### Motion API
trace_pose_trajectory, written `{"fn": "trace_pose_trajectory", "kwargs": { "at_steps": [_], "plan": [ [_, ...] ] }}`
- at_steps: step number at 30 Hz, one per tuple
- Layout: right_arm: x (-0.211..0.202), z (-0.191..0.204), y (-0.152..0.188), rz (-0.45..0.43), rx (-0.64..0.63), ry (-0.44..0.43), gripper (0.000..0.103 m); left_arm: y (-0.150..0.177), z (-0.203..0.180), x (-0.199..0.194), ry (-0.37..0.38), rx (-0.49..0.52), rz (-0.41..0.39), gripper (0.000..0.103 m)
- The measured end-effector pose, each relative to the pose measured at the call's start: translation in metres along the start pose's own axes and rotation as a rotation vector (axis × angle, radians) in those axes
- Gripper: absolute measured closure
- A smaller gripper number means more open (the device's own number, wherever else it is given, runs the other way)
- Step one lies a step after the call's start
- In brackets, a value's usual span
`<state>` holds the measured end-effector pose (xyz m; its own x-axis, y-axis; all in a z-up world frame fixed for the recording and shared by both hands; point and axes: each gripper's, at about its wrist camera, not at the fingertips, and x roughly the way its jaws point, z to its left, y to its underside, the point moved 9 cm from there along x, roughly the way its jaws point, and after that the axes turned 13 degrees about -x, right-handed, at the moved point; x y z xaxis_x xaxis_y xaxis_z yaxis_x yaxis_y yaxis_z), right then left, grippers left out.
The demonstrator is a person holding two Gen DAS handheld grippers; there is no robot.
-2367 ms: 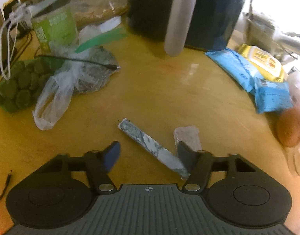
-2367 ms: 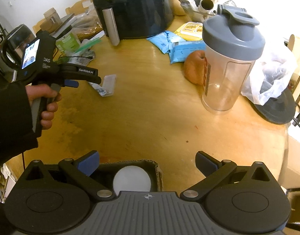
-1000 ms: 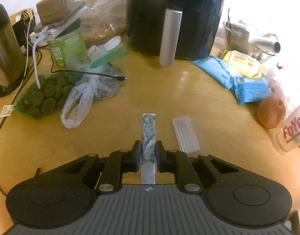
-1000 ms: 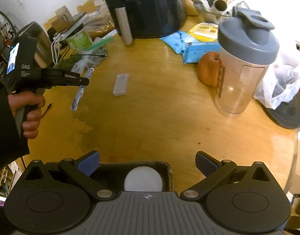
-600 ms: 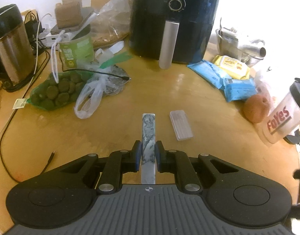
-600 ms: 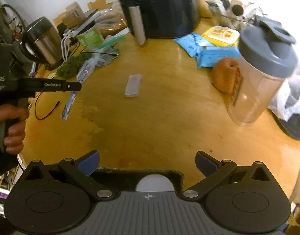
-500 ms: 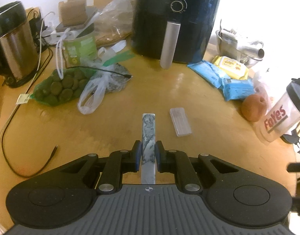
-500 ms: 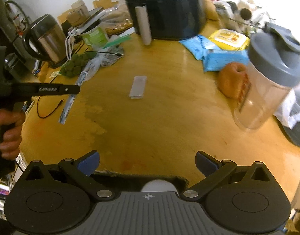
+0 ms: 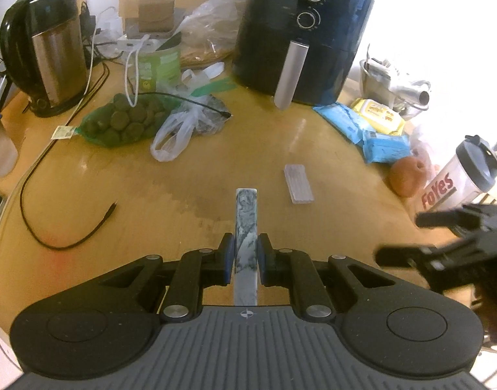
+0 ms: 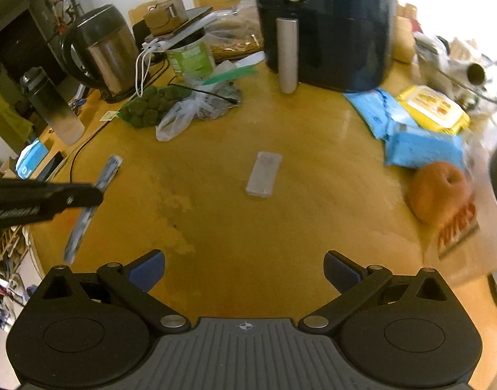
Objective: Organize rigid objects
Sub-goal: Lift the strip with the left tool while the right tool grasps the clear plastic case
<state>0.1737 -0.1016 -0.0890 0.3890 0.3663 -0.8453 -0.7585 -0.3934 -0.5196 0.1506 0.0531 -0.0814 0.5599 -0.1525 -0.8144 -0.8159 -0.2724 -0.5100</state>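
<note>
Since a couple of seconds back, the grey-and-white marbled flat bar (image 9: 246, 227) has come up off the round yellow wooden table (image 9: 216, 149): it was lying slanted on the wood between spread fingers, and now the left gripper (image 9: 245, 253) has it lifted clear, with a lot more of the clutter at the far edge in view.

Biggest thing around is the black air fryer with a silver handle (image 9: 300, 32) at the back of the table, then the steel-and-black electric kettle (image 9: 45, 55) off to the left. At the right edge there's a clear shaker bottle with a grey lid (image 9: 463, 175), with a brown round fruit (image 9: 407, 175) just beside it.

The right gripper (image 10: 245, 269) hangs over bare table with its blue-padded fingers (image 10: 147, 268) spread wide, nothing between them, touching nothing.

The left one is clamped tight on the marbled bar, blue pads (image 9: 228, 253) pressing both flat sides about a third of the way up, bar sticking straight forward past the tips. From the right wrist view the bar (image 10: 92, 208) hangs tilted in the air at the table's left edge.

The small clear ribbed plastic case (image 10: 263, 178) lies flat mid-table, well apart from both grippers.
</note>
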Motion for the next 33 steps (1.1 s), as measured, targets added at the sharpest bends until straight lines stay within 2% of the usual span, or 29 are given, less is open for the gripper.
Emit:
{"fn": "trace_pose_trajectory", "kwargs": {
  "at_steps": [8, 16, 18, 22, 26, 31, 33],
  "plan": [
    [0.04, 0.003, -0.02, 0.01, 0.0, -0.006, 0.0, 0.011, 0.012, -0.011, 0.007, -0.008, 0.002, 0.087],
    [0.077, -0.004, -0.04, 0.018, -0.008, 0.078, 0.001, 0.016, 0.033, -0.018, 0.011, -0.047, 0.008, 0.087],
    [0.088, -0.006, -0.045, 0.018, -0.014, 0.104, 0.007, 0.018, 0.038, -0.019, 0.012, -0.056, 0.013, 0.087],
    [0.108, -0.012, -0.052, 0.029, -0.016, 0.158, 0.011, 0.022, 0.047, -0.019, 0.019, -0.073, 0.027, 0.087],
    [0.129, -0.02, -0.054, 0.049, 0.002, 0.199, 0.028, 0.023, 0.054, -0.02, 0.024, -0.084, 0.034, 0.087],
    [0.145, -0.025, -0.055, 0.047, 0.017, 0.236, 0.041, 0.023, 0.063, -0.021, 0.021, -0.095, 0.033, 0.087],
    [0.151, -0.027, -0.055, 0.054, 0.018, 0.25, 0.053, 0.023, 0.067, -0.023, 0.016, -0.102, 0.029, 0.087]
  ]
}}
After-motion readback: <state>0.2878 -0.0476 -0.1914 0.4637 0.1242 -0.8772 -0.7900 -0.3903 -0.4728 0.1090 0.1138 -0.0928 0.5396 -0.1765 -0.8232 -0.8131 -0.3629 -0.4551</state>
